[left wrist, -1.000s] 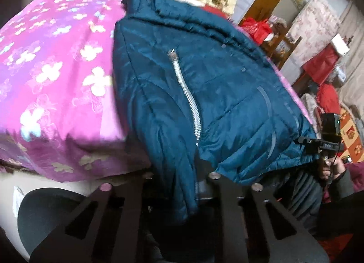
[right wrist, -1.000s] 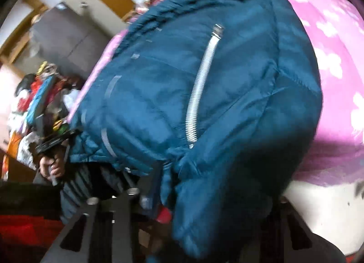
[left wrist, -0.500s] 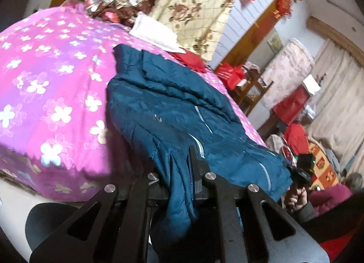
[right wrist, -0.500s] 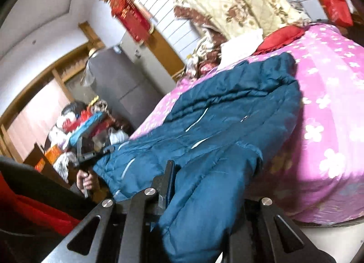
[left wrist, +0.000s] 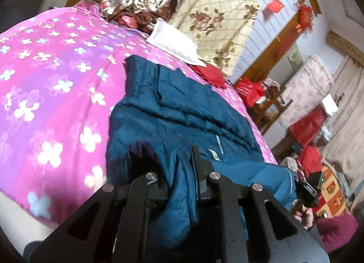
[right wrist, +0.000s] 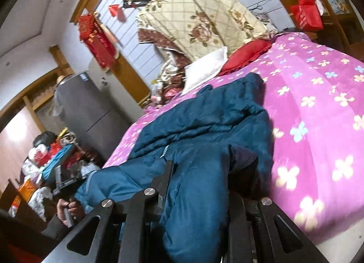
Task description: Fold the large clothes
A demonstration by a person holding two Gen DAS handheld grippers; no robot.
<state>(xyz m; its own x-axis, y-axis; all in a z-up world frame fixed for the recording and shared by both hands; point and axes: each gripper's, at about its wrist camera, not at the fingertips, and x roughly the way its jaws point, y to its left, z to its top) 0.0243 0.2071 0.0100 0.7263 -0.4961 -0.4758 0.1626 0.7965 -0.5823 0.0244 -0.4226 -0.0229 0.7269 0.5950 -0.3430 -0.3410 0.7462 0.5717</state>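
Nearest the lens in the left wrist view, the left gripper (left wrist: 179,174) is seen with its fingers (left wrist: 196,160) clamped on a thick fold of the dark blue padded jacket (left wrist: 182,113); cloth hangs down between and below the black finger frames. In the right wrist view the right gripper (right wrist: 200,176) is likewise closed on the jacket (right wrist: 204,117), one of its fingers (right wrist: 167,172) pressed into the cloth. Compared with the views of a second ago, in which the jacket filled both views and its zip ran steeply down the front, the gripped edge has been raised and drawn toward the person, so that the garment is now seen at a low angle, stretched out flat across the bed (left wrist: 45,94). This is judged to be a straightening pull ahead of the first fold, not a fold itself; no layer is seen doubled over.

Each gripper is held low at the near edge of the bed, pointing along the jacket toward the headboard end. In each view the other gripper is seen at the side, gripped in the person's hand (right wrist: 67,210) at the opposite corner of the hem.

Farther off, the jacket's far end lies on the pink flowered cover, near a white pillow (left wrist: 173,44) and a red cushion (right wrist: 248,55). Behind these, a cream flowered quilt (left wrist: 216,17) is propped against the wall.
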